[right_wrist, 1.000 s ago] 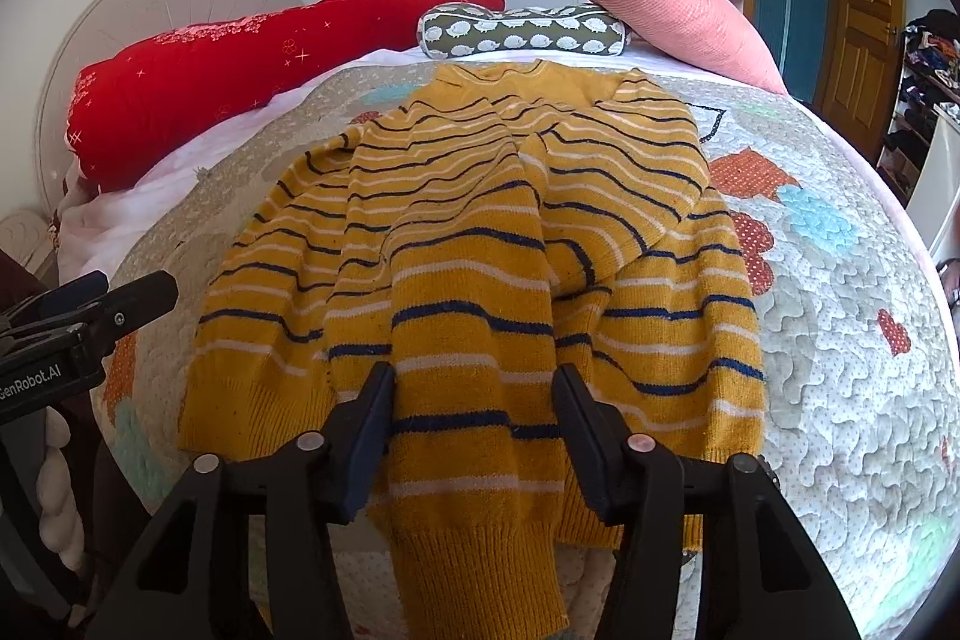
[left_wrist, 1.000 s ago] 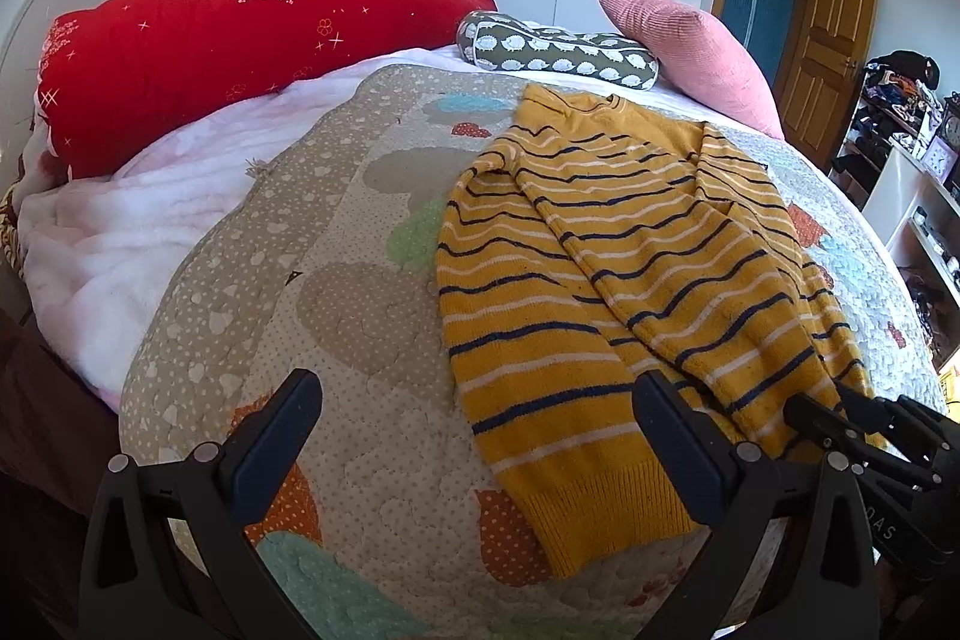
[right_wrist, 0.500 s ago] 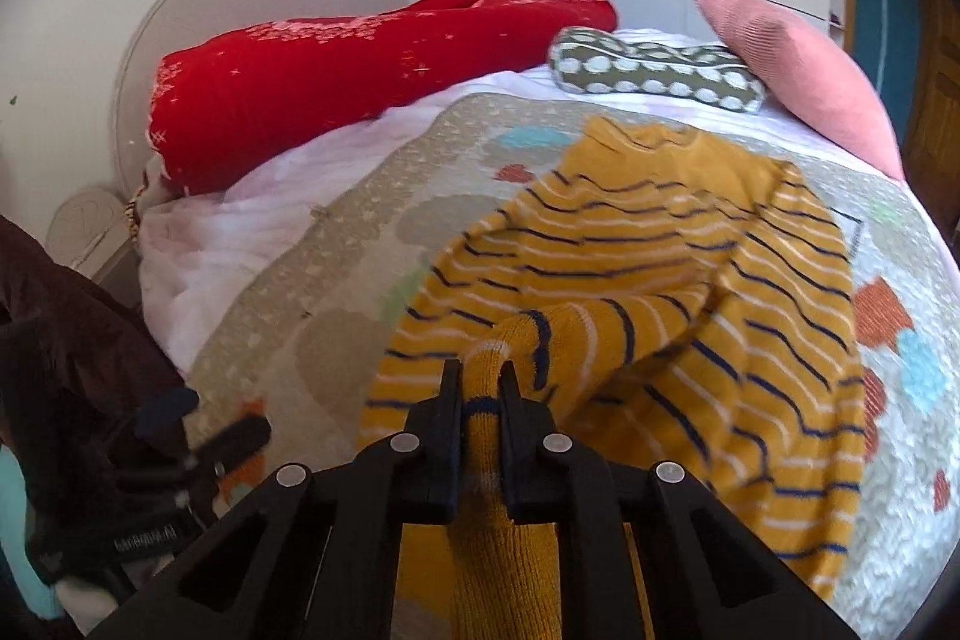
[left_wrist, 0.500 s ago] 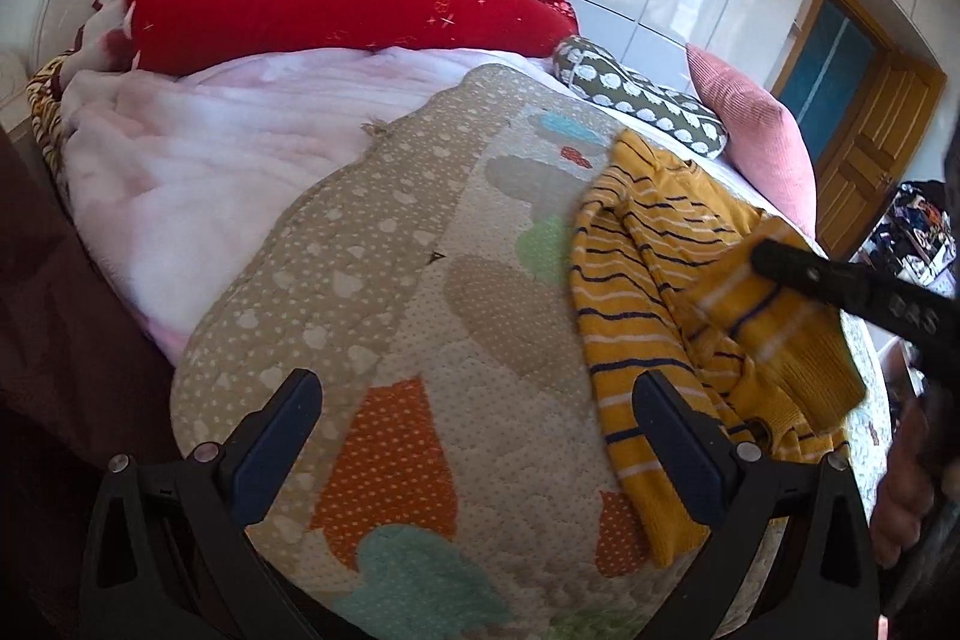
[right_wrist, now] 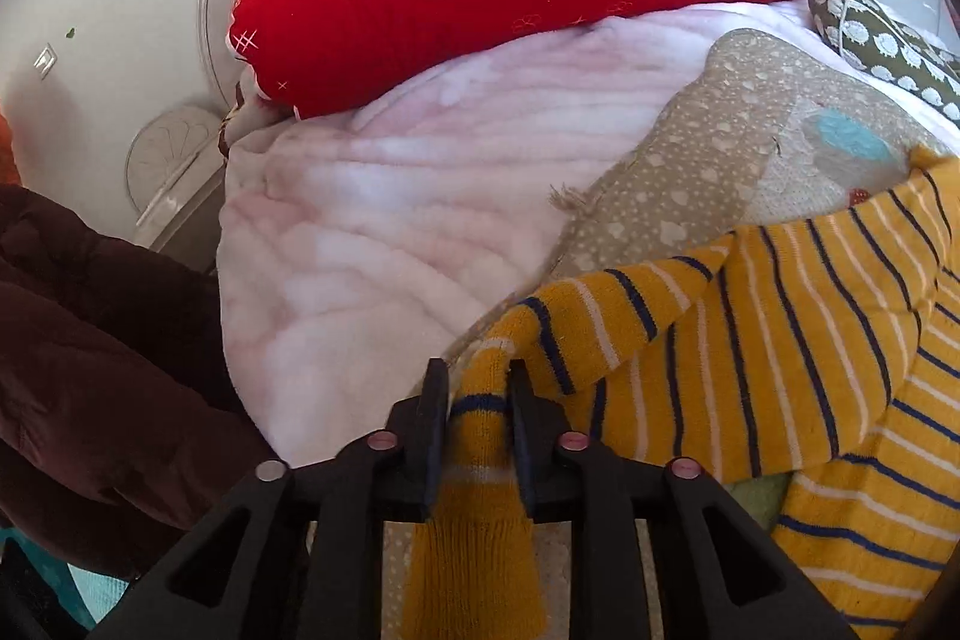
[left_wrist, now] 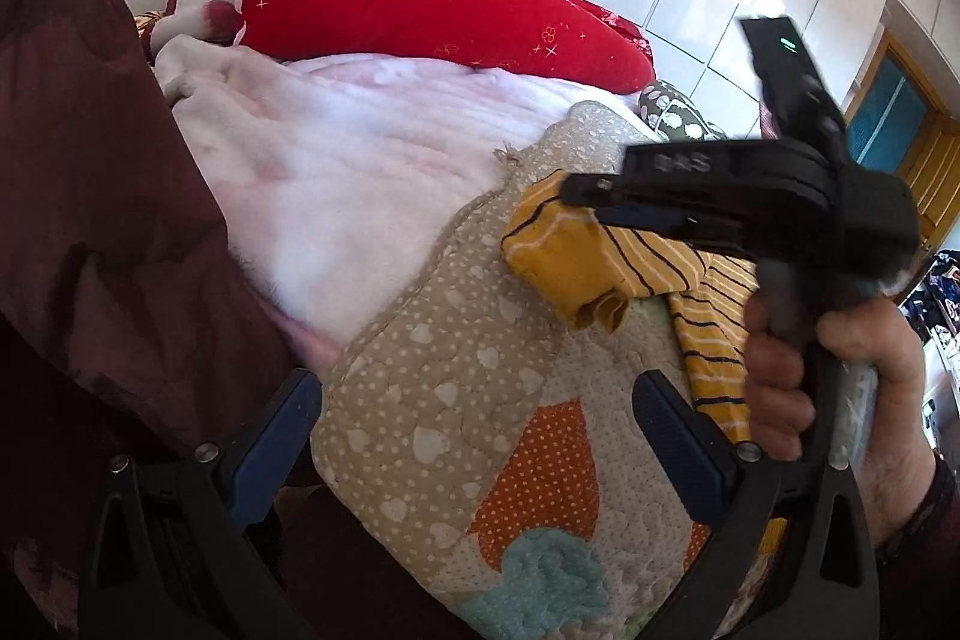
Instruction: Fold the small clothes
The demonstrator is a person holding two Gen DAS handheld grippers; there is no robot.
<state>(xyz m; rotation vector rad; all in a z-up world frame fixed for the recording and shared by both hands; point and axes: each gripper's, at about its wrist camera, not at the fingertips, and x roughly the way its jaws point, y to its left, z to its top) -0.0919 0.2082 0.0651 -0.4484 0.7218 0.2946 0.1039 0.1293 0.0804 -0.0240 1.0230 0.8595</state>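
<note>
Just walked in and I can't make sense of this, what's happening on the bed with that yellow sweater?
A person is folding a yellow striped sweater on a patchwork quilt. The right gripper has the sweater's sleeve cuff between its jaws, which are opening, with the sleeve drawn out toward the pink blanket. The left gripper hangs open over the quilt's near corner with nothing between its fingers. The fold is not yet finished.

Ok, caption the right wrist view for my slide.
Right hand-held gripper, jaws opening, with the striped yellow sweater's sleeve between them, above the quilted bed cover.
</note>
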